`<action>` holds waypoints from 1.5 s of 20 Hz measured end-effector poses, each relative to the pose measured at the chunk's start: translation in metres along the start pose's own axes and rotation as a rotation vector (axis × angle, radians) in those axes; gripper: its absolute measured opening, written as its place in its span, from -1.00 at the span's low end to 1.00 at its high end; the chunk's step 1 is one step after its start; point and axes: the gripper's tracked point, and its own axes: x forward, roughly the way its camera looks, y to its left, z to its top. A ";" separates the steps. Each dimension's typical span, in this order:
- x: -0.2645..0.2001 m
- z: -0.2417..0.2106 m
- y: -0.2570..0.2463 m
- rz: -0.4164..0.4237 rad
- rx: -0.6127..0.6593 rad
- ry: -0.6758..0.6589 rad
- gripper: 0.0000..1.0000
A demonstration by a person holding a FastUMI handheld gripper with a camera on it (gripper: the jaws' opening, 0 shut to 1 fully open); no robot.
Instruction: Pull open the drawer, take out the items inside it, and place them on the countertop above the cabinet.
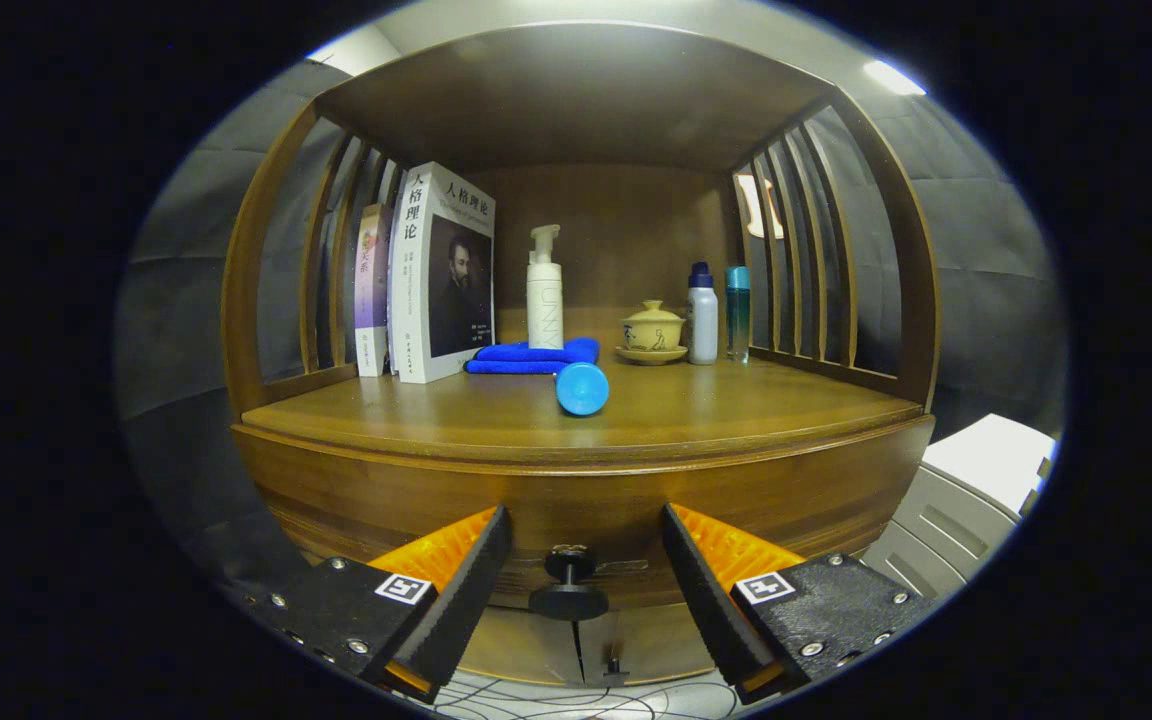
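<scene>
In the gripper view, the gripper (584, 560) stood wide open in front of the wooden cabinet (336, 490), its two fingers (466, 590) spread to either side of the dark drawer knob (569, 585) and holding nothing. The knob sat between the fingers on the drawer front (596, 520), just under the countertop's front edge, and the drawer looked shut. On the countertop (736, 410) a blue cylinder (582, 388) lay on its side near the front edge, with a folded blue cloth (531, 356) behind it, books (436, 275) toward the left rear corner, a pump bottle (544, 290) at the back and a lidded cup (653, 328) and two bottles (704, 315) toward the right rear. The knob was small; closing off-centre might have let it slip free. A sharp pull could have rolled the cylinder off the front edge.
</scene>
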 end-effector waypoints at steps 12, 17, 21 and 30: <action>-0.109 0.181 -0.064 -0.028 0.032 -0.136 0.88; -0.115 0.223 -0.056 0.006 -0.071 -0.187 0.88; -0.120 0.230 -0.029 0.068 -0.115 -0.218 0.89; -0.134 0.206 0.000 0.097 -0.214 -0.196 0.90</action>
